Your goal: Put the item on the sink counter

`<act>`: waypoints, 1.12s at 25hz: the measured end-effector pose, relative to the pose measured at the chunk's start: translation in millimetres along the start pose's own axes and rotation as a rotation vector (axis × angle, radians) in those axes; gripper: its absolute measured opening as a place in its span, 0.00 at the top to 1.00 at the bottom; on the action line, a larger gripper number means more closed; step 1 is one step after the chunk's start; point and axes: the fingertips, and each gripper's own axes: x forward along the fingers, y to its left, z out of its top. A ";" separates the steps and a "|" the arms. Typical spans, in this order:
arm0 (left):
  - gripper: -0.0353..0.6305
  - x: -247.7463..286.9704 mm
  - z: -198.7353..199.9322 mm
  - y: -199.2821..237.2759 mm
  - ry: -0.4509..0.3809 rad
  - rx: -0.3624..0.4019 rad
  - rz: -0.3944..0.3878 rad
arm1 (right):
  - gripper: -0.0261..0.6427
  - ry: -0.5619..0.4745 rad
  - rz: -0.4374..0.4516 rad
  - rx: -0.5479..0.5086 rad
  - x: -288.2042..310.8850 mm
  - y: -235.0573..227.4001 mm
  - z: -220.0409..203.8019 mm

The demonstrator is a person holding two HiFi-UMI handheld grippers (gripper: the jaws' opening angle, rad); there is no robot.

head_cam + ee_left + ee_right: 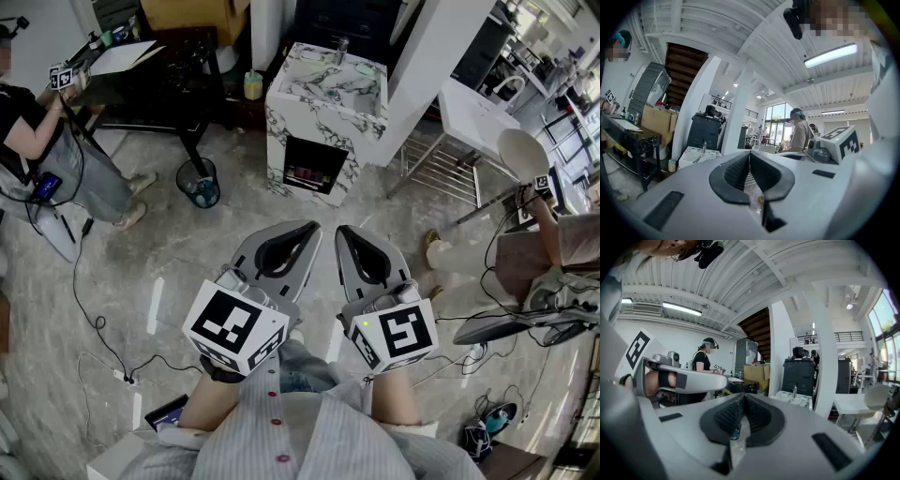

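Close to the person's body, the left gripper and right gripper are held side by side. Each is clenched on nothing, as its own gripper view confirms. Only the head view shows the floor bin. Farther off stands the marble sink counter, with a yellow bottle just left of it. I cannot tell which item is meant.

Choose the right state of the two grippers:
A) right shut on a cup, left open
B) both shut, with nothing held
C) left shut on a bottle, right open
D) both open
B: in their own views, the jaw tips of the left gripper and the right gripper meet, with nothing between them.
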 end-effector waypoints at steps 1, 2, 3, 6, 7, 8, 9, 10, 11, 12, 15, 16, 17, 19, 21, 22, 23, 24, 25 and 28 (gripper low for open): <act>0.92 1.4 0.2 -1.5 0.002 0.003 0.000 | 0.95 0.000 0.001 0.000 -1.1 -1.1 0.2; 0.92 2.8 0.5 -3.0 0.003 0.007 0.001 | 0.95 -0.001 0.002 -0.001 -2.2 -2.4 0.5; 0.92 4.2 0.9 -4.5 0.004 0.010 0.001 | 0.95 -0.003 0.001 0.000 -3.4 -4.0 0.7; 0.92 8.8 2.6 -8.2 0.006 0.018 0.001 | 0.95 -0.008 -0.005 -0.001 -6.7 -10.2 1.7; 0.92 10.6 3.2 -9.1 0.007 0.020 0.000 | 0.95 -0.008 -0.007 -0.001 -7.5 -12.7 1.9; 0.92 12.8 3.9 -9.8 0.007 0.021 0.000 | 0.95 -0.009 -0.009 -0.001 -8.3 -15.4 2.0; 0.92 15.3 4.2 -10.8 0.007 0.023 0.000 | 0.95 -0.010 -0.011 0.000 -9.3 -18.5 1.7; 0.92 17.9 4.1 -12.0 0.006 0.025 0.000 | 0.95 -0.012 -0.014 0.002 -10.7 -21.7 0.9; 0.92 20.6 3.4 -13.6 0.005 0.027 0.000 | 0.95 -0.013 -0.016 0.002 -12.4 -25.0 -0.3; 0.92 23.0 2.3 -15.1 0.004 0.028 0.002 | 0.95 -0.013 -0.019 0.003 -14.5 -28.2 -1.9; 0.92 28.6 -1.2 -17.2 0.002 0.023 0.009 | 0.95 -0.013 -0.028 0.002 -19.8 -37.7 -6.2; 0.92 30.3 -2.5 -17.0 0.002 0.021 0.012 | 0.95 -0.012 -0.031 0.001 -20.9 -40.9 -7.5; 0.92 32.1 -4.1 -16.3 0.003 0.018 0.015 | 0.95 -0.010 -0.034 0.000 -21.4 -44.2 -9.1; 0.92 36.8 -8.1 -13.1 0.008 0.009 0.019 | 0.95 -0.002 -0.038 0.002 -19.5 -50.7 -13.6; 0.92 43.4 -11.2 -6.3 0.012 0.000 0.022 | 0.95 0.007 -0.042 0.008 -12.7 -57.2 -18.4; 0.92 47.4 -12.1 -1.4 0.013 -0.003 0.023 | 0.95 0.012 -0.043 0.010 -7.7 -60.3 -20.4; 0.92 51.9 -12.7 4.3 0.013 -0.004 0.023 | 0.95 0.015 -0.045 0.010 -1.8 -63.5 -22.0; 0.92 56.8 -13.1 11.2 0.013 -0.003 0.023 | 0.95 0.019 -0.046 0.008 5.1 -66.8 -22.8; 0.92 62.3 -13.1 19.4 0.014 -0.002 0.024 | 0.95 0.021 -0.047 0.005 13.0 -70.7 -23.2; 0.92 81.3 -9.6 51.4 0.020 -0.002 0.035 | 0.94 0.028 -0.056 0.004 41.7 -86.2 -22.5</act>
